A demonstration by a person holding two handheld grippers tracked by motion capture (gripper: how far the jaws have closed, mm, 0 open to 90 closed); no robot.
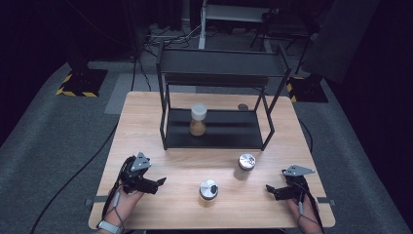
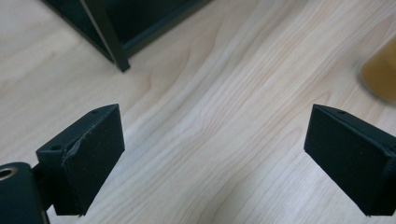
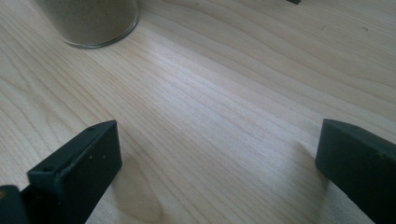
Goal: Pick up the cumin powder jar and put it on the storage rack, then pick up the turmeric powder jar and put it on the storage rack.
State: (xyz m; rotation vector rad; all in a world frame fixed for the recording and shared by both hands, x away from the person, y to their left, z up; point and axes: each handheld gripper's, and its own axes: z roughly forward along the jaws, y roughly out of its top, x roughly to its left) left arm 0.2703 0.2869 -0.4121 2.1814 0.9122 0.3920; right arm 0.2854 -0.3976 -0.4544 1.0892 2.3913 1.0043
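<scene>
both grippers rest low on the wooden surface [image 1: 160, 112], left gripper [image 1: 157, 184] and right gripper [image 1: 271, 189] with fingers spread wide, grasping nothing; two jars stand between them, near jar [image 1: 208, 190] and far jar [image 1: 246, 165]

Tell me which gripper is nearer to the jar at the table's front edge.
Left. The left gripper lies left of the front jar, fairly close; the right gripper lies farther off on its right.

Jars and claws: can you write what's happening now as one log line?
left claw: open, empty | right claw: open, empty | front jar: on table, untouched | right jar: on table | third jar: on rack
</scene>
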